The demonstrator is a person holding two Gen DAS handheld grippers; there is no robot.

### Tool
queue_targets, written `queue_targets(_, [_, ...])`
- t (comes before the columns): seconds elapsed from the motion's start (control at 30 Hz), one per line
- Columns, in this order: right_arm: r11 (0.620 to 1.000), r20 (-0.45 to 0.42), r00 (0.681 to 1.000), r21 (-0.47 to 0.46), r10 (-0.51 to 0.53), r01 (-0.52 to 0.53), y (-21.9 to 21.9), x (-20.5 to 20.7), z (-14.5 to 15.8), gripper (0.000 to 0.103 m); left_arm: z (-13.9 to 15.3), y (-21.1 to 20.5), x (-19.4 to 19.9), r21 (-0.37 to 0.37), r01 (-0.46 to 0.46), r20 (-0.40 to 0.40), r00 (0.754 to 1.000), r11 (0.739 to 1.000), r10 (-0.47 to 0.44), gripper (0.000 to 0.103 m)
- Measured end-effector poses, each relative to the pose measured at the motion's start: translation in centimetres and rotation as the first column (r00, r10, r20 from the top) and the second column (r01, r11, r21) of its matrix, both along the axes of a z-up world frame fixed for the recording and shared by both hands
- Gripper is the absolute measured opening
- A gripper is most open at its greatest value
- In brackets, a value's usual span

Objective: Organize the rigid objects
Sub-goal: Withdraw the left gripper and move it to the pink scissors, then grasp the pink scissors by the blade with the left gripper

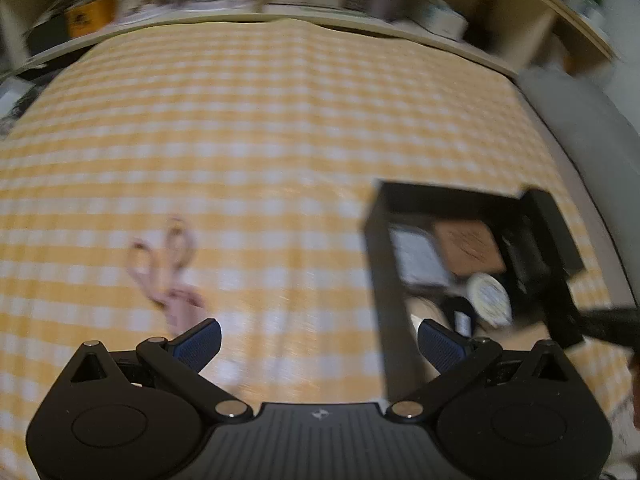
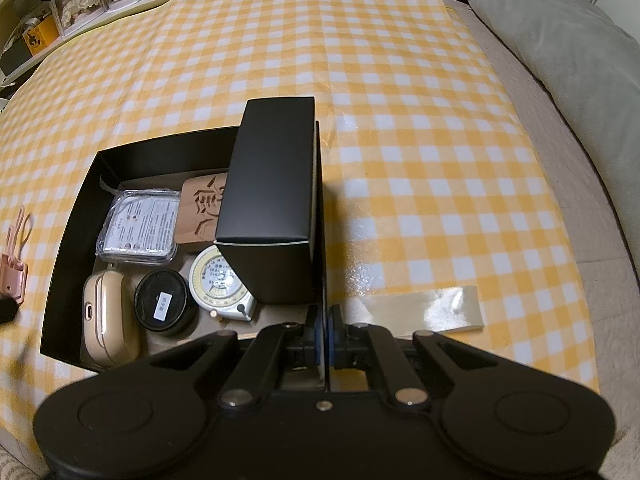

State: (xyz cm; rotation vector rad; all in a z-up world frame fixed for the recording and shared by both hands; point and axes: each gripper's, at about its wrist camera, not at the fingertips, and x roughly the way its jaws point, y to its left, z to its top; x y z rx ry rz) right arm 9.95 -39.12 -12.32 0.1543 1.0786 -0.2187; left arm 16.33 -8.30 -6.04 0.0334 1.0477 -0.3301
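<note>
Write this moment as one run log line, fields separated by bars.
left gripper: open, empty | right gripper: shut on black box wall | pink scissors: outside box, on cloth

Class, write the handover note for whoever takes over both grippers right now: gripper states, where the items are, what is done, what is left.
Left gripper: open, empty, above the checked cloth.
Right gripper: shut on the right wall of the black tray, steadying it.
In the tray: clear case, wooden block, tall black box, tape measure, round black tin, beige earbud case.
Done: those six are packed.
Left: the pink scissors lie on the cloth left of the tray; probably next for the left gripper.
</note>
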Motion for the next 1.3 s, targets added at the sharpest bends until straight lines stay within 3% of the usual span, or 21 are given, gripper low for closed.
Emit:
queue_targets(0.17, [1.0,-0.003,1.0,0.002,0.0,0.0,0.0,0.0,0.0,0.004,0.5,3.4,2.1,0.011,-0.102,0.011,0.995,0.995,0.102,0.103])
queue_targets(0.37, [1.0,-0.004,1.0,-0.002,0.001,-0.001,0.0,0.1,0.0,0.004,-0.7,5.8,4.3,-0.019,-0.222,-0.072,0.973,0.975,0.22,0.1])
queue_targets(0.43, [1.0,-0.004,1.0,-0.002,0.001,-0.001,0.1,0.1,0.0,0.004,-1.0,5.5,4.6,-0.032,-0.206,-0.096,0.975,0.978,0.202,0.084])
queue_targets(0.67, [1.0,-0.005,1.0,-0.001,0.001,-0.001,0.0,0.0,-0.1,0.004,-4.4,5.4,6.3,-0.003,-0.277,-0.196,0.942,0.961,0.271,0.064])
queue_targets(0.73, [1.0,-0.005,1.0,-0.003,0.001,-0.001,0.1,0.1,0.0,0.004,-5.3,5.8,6.9,0.014,-0.295,-0.205,0.934,0.955,0.291,0.054])
queue_targets(0.9, [1.0,-0.007,1.0,-0.003,0.001,-0.001,0.1,0.1,-0.1,0.004,-5.8,6.8,7.4,0.02,-0.335,-0.184,0.925,0.942,0.332,0.046])
queue_targets(0.93, [1.0,-0.007,1.0,-0.004,0.002,-0.002,0.1,0.1,-0.1,0.004,-5.7,7.0,7.4,0.013,-0.338,-0.179,0.925,0.941,0.335,0.035])
queue_targets(1.0, [1.0,-0.006,1.0,-0.004,0.001,-0.001,0.0,0.1,-0.1,0.004,-5.6,7.0,7.4,0.008,-0.328,-0.165,0.931,0.945,0.325,0.03])
queue_targets(1.13, [1.0,-0.007,1.0,-0.003,0.001,-0.001,0.0,0.1,-0.1,0.004,-4.6,6.7,7.0,-0.017,-0.312,-0.125,0.943,0.95,0.308,0.029])
queue_targets(1.3, [1.0,-0.009,1.0,-0.003,0.002,-0.002,-0.1,0.1,-0.2,0.004,-0.4,4.5,5.0,-0.114,-0.195,0.023,0.98,0.974,0.199,0.029])
